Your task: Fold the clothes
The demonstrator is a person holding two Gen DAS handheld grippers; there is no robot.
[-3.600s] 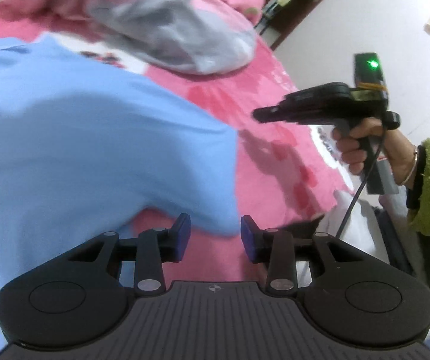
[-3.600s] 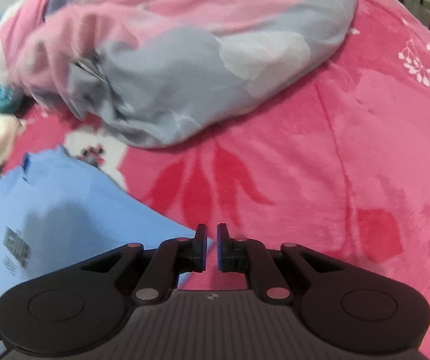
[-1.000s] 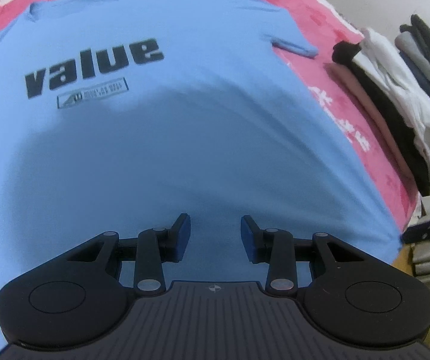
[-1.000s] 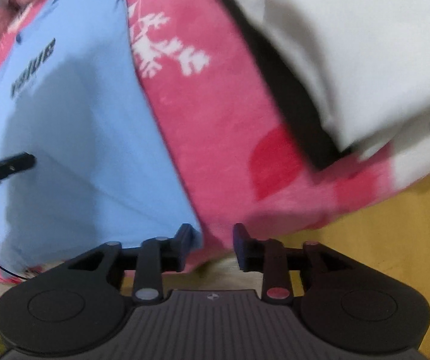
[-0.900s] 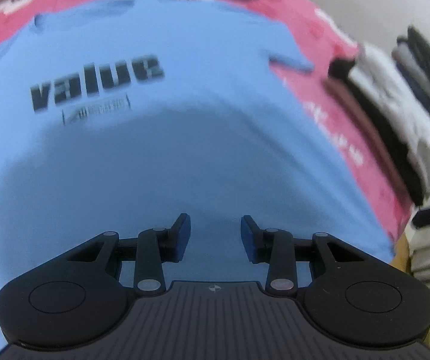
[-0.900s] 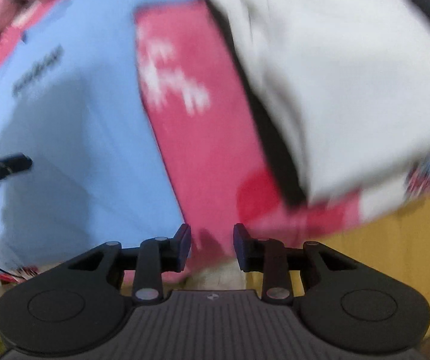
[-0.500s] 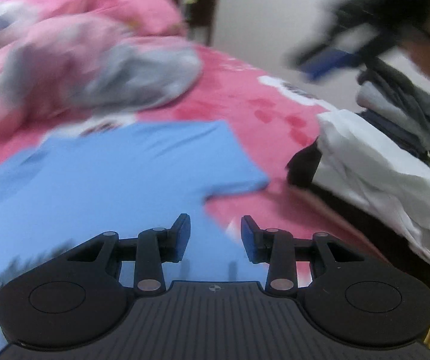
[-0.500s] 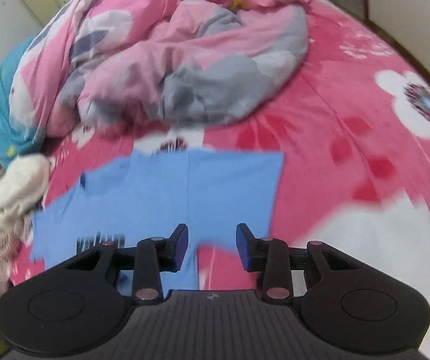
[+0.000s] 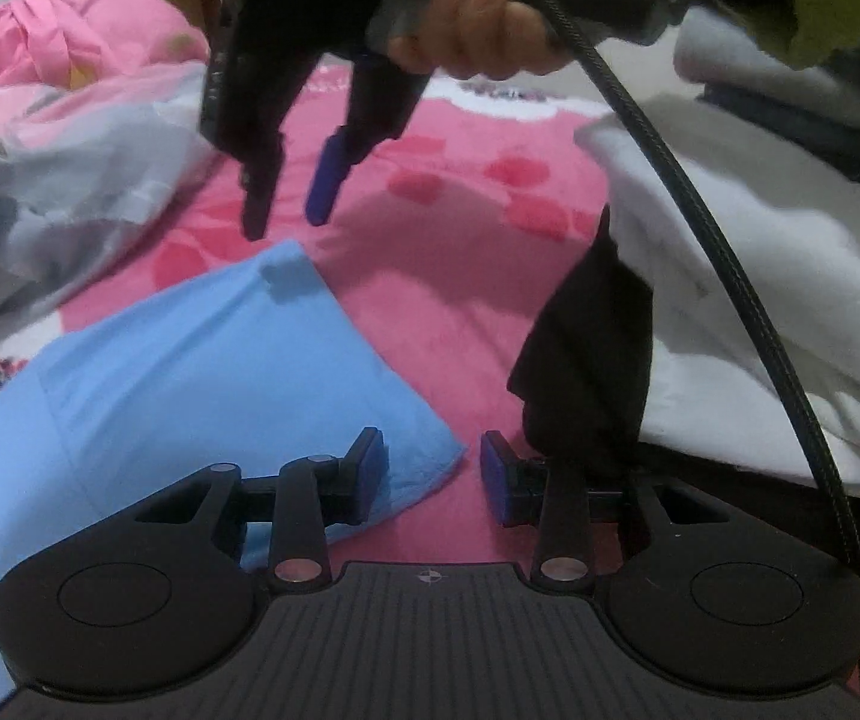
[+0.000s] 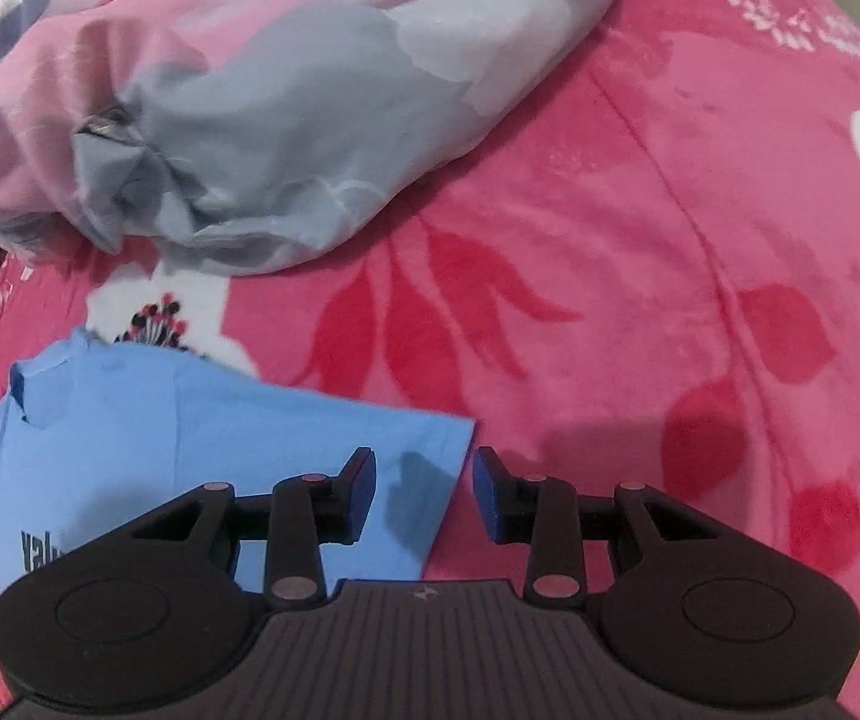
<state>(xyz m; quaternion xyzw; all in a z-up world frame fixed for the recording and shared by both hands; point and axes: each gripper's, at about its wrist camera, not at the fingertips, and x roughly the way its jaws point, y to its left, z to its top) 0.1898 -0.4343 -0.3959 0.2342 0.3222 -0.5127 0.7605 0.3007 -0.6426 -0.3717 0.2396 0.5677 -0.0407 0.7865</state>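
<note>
A light blue T-shirt (image 10: 189, 438) lies flat on the pink floral bedspread (image 10: 670, 240). In the left wrist view its sleeve (image 9: 189, 372) spreads at the left. The sleeve's near corner sits between the jaws of my left gripper (image 9: 433, 474), which are closing; the pads do not press on the cloth. My right gripper (image 9: 285, 213), held by a hand (image 9: 472, 30), hangs open just above the sleeve's far corner. In the right wrist view the sleeve's outer edge lies under the gap of the right gripper (image 10: 423, 483).
A stack of folded clothes, white (image 9: 760, 276) over black (image 9: 586, 360), stands at the right. A crumpled pink and grey quilt (image 10: 279, 120) lies beyond the shirt. The right gripper's cable (image 9: 700, 210) hangs across the stack.
Both views have swung from the shirt's lower part up to its sleeve. The right gripper has come into the left wrist view, low over the sleeve's far corner.
</note>
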